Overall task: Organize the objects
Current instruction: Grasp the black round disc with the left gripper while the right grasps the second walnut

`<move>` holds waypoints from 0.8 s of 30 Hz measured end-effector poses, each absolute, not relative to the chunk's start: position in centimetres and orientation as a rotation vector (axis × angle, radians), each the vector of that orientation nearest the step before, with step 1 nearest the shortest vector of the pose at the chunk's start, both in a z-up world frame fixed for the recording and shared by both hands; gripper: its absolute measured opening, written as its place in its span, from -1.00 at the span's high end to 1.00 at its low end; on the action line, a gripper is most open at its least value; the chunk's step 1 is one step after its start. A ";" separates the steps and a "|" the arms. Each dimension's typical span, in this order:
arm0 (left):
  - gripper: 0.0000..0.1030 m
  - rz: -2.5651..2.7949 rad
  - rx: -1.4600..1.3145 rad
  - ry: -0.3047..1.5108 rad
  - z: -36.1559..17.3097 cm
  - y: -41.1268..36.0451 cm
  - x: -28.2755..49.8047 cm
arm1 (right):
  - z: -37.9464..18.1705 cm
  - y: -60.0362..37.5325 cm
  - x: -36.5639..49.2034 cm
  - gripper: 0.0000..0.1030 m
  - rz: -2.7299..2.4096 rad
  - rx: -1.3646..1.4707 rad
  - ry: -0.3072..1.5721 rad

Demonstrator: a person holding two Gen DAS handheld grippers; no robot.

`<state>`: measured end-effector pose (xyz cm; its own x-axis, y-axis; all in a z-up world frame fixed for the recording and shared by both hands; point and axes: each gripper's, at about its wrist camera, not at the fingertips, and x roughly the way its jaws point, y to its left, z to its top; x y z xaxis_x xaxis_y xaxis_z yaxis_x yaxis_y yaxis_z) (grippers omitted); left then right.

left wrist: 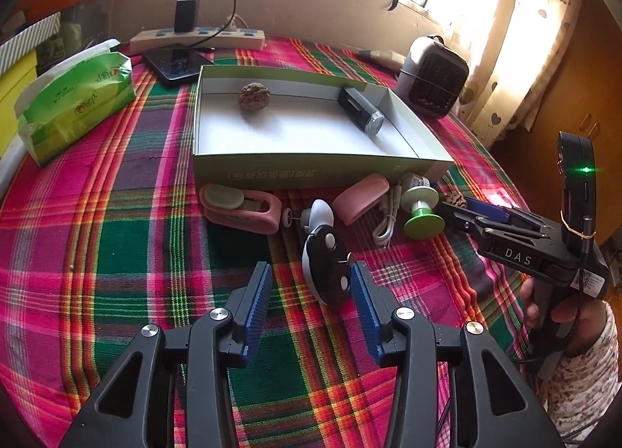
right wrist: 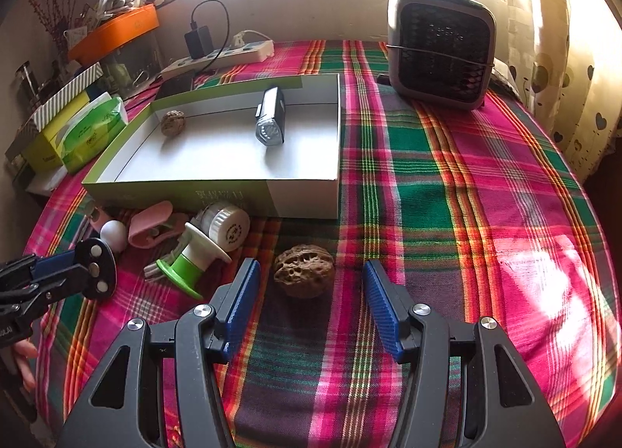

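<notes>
My left gripper (left wrist: 311,273) is open over the plaid cloth. A black-and-white gadget (left wrist: 326,261) lies between its fingers, close against the right pad and apart from the left one. My right gripper (right wrist: 311,267) is also open, and a brown walnut (right wrist: 304,271) sits on the cloth between its fingertips, clear of both pads. Behind stands a shallow white box (left wrist: 311,164) with a second walnut (left wrist: 253,96) and a black lamp (left wrist: 361,109) inside. Pink clips (left wrist: 241,209), a white cable (left wrist: 387,222) and a green-and-white holder (left wrist: 421,210) lie along its front wall.
A green tissue pack (left wrist: 74,109) lies left of the box. A power strip (left wrist: 198,37) and a phone (left wrist: 179,63) are behind it. A small grey fan heater (right wrist: 441,51) stands at the back right. A hand in a patterned sleeve (left wrist: 583,362) holds the right gripper.
</notes>
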<state>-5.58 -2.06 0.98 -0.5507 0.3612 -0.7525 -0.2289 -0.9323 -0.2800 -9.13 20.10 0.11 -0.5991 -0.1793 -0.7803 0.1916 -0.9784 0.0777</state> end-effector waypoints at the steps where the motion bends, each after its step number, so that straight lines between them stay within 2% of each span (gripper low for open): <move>1: 0.21 2.492 -1.262 -0.209 0.9 -1.9 -5.6 | 0.1 20.1 -9.2 -0.09 -2.637 1.285 0.025; 17: 0.22 2.519 -1.287 -0.197 0.7 -1.2 -6.4 | 0.0 19.3 -9.4 -0.09 -2.666 1.290 0.121; 20: 0.38 2.541 -1.292 -0.172 0.6 -1.2 -6.4 | -0.1 19.4 -9.4 -0.08 -2.667 1.290 0.117; 22: 0.47 2.547 -1.295 -0.178 0.6 -1.4 -6.5 | 0.0 19.5 -9.4 0.00 -2.678 1.291 0.114; 24: 0.48 2.540 -1.297 -0.195 0.5 -1.6 -6.5 | 0.0 19.6 -9.4 0.12 -2.682 1.288 0.106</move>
